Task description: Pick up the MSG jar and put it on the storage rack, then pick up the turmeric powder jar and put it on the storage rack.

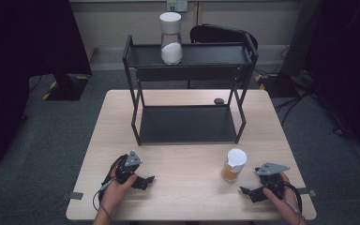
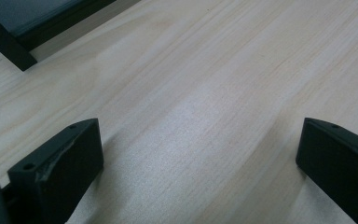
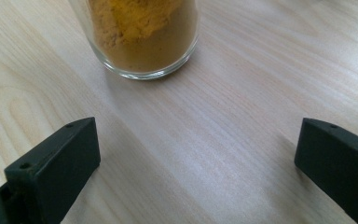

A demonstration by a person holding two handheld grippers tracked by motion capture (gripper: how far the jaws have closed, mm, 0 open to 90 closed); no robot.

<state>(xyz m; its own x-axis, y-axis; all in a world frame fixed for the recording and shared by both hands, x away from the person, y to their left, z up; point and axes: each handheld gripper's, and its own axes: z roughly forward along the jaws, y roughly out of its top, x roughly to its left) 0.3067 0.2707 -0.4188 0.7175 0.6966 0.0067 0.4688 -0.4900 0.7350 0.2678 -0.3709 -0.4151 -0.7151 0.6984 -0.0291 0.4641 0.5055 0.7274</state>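
A glass jar of orange-brown powder with a white lid (image 1: 234, 165) stands upright on the wooden table, front right. My right gripper (image 1: 249, 191) rests on the table just right of it, open, with bare wood between its jaws. In the right gripper view the jar's base (image 3: 142, 37) stands a short way ahead of the fingertips (image 3: 56, 158). My left gripper (image 1: 145, 180) lies open on the table at front left; in the left gripper view (image 2: 200, 154) only wood lies between its jaws. A second jar with white powder and a white lid (image 1: 171, 40) stands on the rack's top shelf.
A black two-tier metal rack (image 1: 187, 126) stands at the middle back of the table; its foot (image 2: 9, 46) shows in the left gripper view. A small dark object (image 1: 219, 100) lies behind the rack. A black chair (image 1: 220, 33) stands beyond the table.
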